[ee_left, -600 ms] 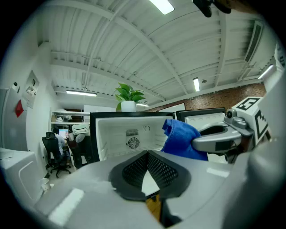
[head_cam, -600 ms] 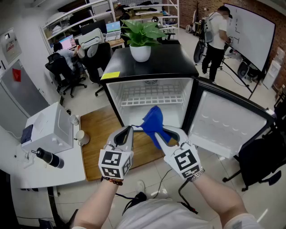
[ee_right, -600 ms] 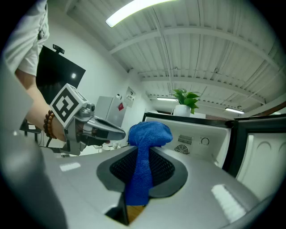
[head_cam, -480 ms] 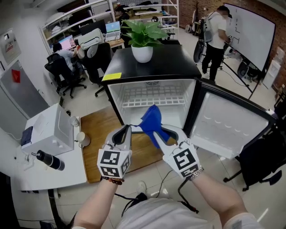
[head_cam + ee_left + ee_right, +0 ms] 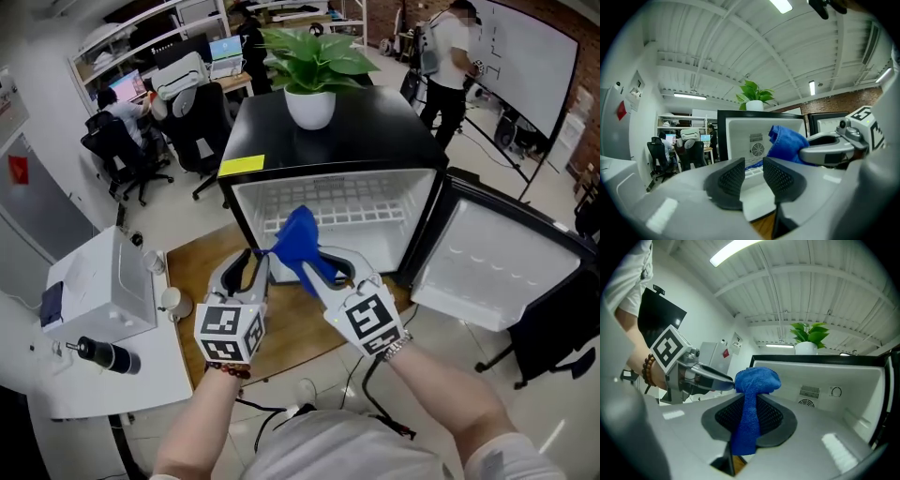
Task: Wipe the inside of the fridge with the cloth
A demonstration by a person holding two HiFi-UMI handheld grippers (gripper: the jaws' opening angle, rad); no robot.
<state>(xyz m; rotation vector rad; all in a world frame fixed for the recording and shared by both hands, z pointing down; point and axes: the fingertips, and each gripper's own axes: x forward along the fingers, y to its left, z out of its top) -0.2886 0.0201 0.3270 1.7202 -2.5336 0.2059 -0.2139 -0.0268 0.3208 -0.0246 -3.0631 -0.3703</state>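
Beyond the right gripper (image 5: 319,267), the floor and lower walls of the fridge (image 5: 375,141) lie hidden behind that gripper and the blue cloth (image 5: 298,246). The cloth's tail drops between that gripper's jaws and out of sight. Whether the left gripper (image 5: 255,258) touches the cloth, I cannot tell. The print on the yellow label (image 5: 242,166) past the left gripper is too small to read.

Both are pale grey plastic shells: the left tongs (image 5: 257,257) and the right tongs (image 5: 324,266) each carry a white cube (image 5: 230,333) printed with black square markers. Their pads (image 5: 732,177) are dark, with a mesh texture. A brown bead bracelet (image 5: 228,371) circles the left wrist and a metal band (image 5: 401,349) the right. The shirt (image 5: 337,450) is light grey and short-sleeved.
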